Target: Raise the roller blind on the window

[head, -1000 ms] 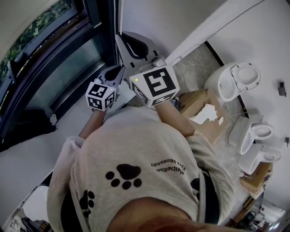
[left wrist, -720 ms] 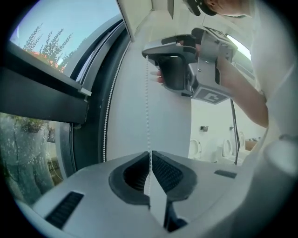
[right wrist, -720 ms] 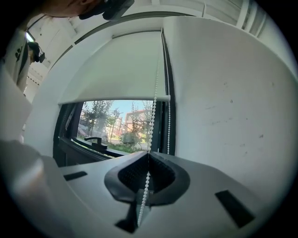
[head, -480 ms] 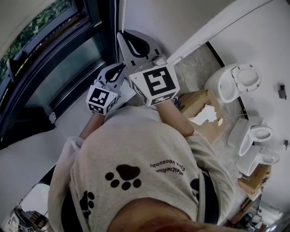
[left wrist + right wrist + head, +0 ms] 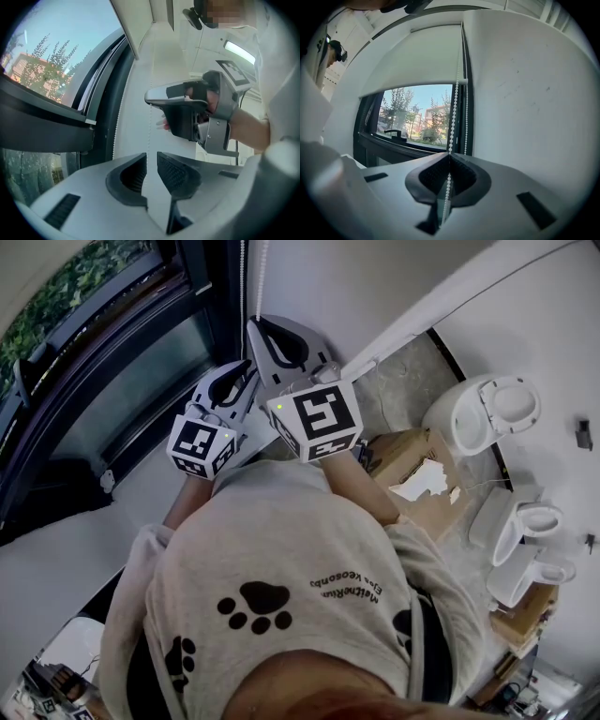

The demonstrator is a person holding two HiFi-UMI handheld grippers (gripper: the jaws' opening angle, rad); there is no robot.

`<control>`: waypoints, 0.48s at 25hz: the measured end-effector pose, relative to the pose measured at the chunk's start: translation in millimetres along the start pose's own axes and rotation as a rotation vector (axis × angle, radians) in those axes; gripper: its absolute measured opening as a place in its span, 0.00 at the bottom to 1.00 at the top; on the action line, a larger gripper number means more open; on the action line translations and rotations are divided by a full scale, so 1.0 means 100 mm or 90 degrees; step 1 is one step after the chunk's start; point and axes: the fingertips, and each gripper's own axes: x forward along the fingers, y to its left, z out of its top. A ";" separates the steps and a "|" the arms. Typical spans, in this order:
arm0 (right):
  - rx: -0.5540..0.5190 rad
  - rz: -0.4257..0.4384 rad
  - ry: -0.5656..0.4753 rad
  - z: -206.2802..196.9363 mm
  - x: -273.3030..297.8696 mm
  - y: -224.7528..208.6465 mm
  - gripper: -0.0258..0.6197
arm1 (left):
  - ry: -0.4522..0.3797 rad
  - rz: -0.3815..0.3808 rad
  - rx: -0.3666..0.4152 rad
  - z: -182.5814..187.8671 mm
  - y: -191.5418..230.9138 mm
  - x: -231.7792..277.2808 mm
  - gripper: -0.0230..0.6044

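The white roller blind (image 5: 417,61) covers the upper part of the dark-framed window (image 5: 417,124). Its white bead chain (image 5: 453,117) hangs in two strands beside the frame. My right gripper (image 5: 449,161) is shut on the nearer strand, which runs down between the pads. In the head view the right gripper (image 5: 258,326) sits higher against the chain (image 5: 246,277), and the left gripper (image 5: 247,369) is just below it. The left gripper (image 5: 151,164) is open with a narrow gap, and a chain strand (image 5: 149,133) runs down toward that gap. The right gripper (image 5: 187,110) shows above it, side-on.
A bare white wall (image 5: 525,108) stands right of the window. On the floor to the right in the head view lie a torn cardboard box (image 5: 422,474) and several white toilets (image 5: 483,409). A window handle (image 5: 395,133) sticks out at the lower left of the pane.
My left gripper has risen along the chain toward the right gripper. The right gripper has come down a little with the chain in it.
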 end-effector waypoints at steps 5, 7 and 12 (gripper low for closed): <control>0.004 -0.005 0.014 -0.12 0.02 -0.03 0.05 | -0.017 0.012 -0.001 0.15 0.04 -0.05 0.14; 0.006 -0.006 0.025 -0.22 0.02 -0.03 0.05 | -0.028 0.016 0.000 0.23 0.06 -0.07 0.14; 0.009 -0.003 0.045 -0.41 -0.01 0.00 0.05 | -0.043 0.026 0.000 0.38 0.07 -0.11 0.08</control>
